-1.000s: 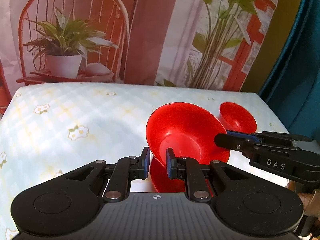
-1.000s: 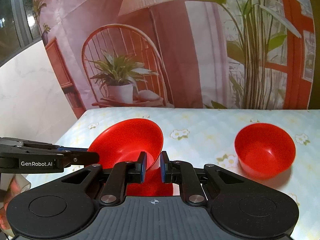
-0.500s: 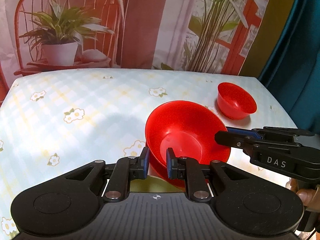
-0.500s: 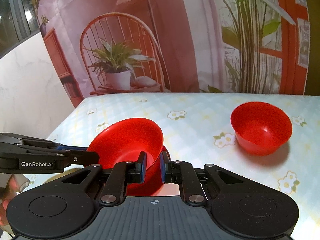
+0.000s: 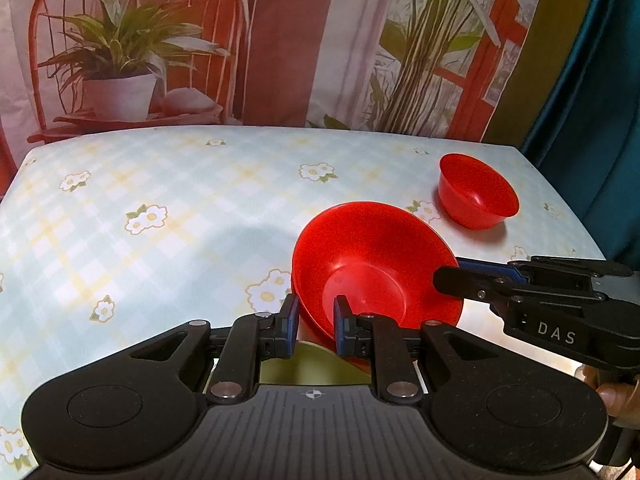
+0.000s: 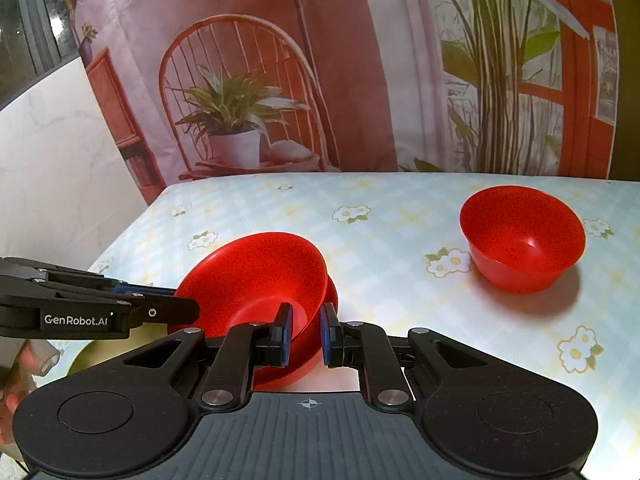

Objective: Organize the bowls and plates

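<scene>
A wide red bowl is gripped at two sides of its rim, and a second red dish shows nested under it. My left gripper is shut on its near rim. My right gripper is shut on the opposite rim, and it shows at the right of the left wrist view. The bowl sits low over a yellow-green plate at the table's near edge. A smaller, deeper red bowl stands alone on the table to the right.
The table has a pale checked cloth with daisy prints. A printed backdrop with a chair and plants hangs behind it. A dark teal curtain is at the right, and a white wall is at the left.
Both grippers have lowered the wide red bowl toward the table, and the views have tipped down. The yellow-green plate has come into view beneath it. The small bowl has not moved.
</scene>
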Motion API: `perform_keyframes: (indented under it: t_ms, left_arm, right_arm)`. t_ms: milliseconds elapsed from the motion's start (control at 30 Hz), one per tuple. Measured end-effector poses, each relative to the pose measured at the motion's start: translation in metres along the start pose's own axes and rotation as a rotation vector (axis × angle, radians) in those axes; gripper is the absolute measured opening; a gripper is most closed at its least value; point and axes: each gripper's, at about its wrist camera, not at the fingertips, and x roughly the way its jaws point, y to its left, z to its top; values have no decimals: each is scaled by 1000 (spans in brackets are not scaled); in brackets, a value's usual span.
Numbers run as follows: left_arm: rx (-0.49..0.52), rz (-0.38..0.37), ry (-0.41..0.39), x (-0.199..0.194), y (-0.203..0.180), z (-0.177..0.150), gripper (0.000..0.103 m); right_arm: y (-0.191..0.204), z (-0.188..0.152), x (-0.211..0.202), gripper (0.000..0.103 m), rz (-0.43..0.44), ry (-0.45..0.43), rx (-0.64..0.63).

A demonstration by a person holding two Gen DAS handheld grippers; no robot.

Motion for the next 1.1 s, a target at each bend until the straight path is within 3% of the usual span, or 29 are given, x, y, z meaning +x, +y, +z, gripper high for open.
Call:
perform_keyframes:
  t_ms: [167, 533, 700, 833, 1100]
  left_arm:
    - [-14, 13, -19, -3, 2, 3, 28]
    - [-33, 12, -55, -6, -5, 13, 28]
    - [-50, 13, -90, -9, -19, 24, 29]
    - [-38, 13, -126, -9, -37, 34, 35]
    - [-14, 18, -139, 6, -64, 51, 35]
  right_arm:
    - [0, -3, -2, 17, -14, -14, -17]
    - [-27, -2, -9, 18, -69, -61, -4]
    - [-55, 0, -17, 19, -128, -126, 9]
    - [-85, 2, -22, 19, -194, -191, 35]
    - [-145, 0, -17, 24, -261, -248, 177]
